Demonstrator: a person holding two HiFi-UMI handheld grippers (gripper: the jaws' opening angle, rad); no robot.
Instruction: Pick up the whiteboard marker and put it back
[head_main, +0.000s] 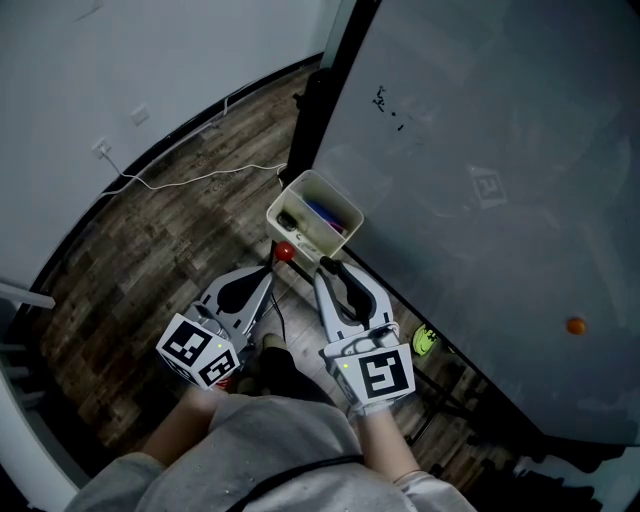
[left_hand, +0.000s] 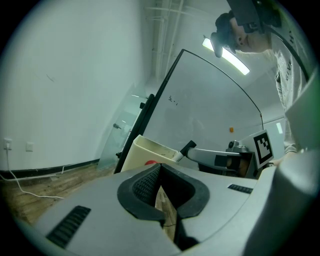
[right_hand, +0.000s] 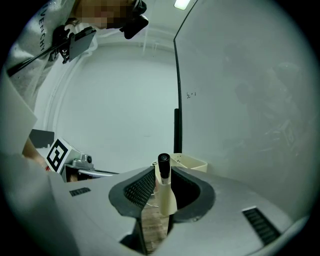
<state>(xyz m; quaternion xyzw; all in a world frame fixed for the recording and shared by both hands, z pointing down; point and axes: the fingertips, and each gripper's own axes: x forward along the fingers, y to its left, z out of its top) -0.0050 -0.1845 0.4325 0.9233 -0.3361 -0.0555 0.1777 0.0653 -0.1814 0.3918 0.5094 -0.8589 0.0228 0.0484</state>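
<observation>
The whiteboard marker (right_hand: 164, 186), a pale barrel with a black cap, is clamped upright between the fingers (right_hand: 142, 189) of the right gripper (head_main: 335, 272). Its capped end sticks out past the fingertips. In the head view it is held just short of the cream plastic box (head_main: 283, 207) fixed at the lower left edge of the whiteboard (head_main: 480, 150). The cap points toward the box's near right corner but is not over the opening. The box already holds a few other pens, one of them blue, and a dark item I cannot identify.

The left gripper (head_main: 268, 272) is just beside the right one, on its left. Its fingers are pressed together at the tips with nothing between them; only floor shows through the gap behind them. A small red object (head_main: 285, 252) sits just below the box, between the two grippers' tips. I cannot tell what it is.

Farther out are the wooden floor (head_main: 150, 250), a white cable (head_main: 190, 180) trailing along the wall, and an orange magnet (head_main: 575, 325) at the board's right side.

By my reading, the pick-up is done and the return is not. What is left is to carry the marker forward over the box's open top, lower it among the other pens and loosen the grasp.
</observation>
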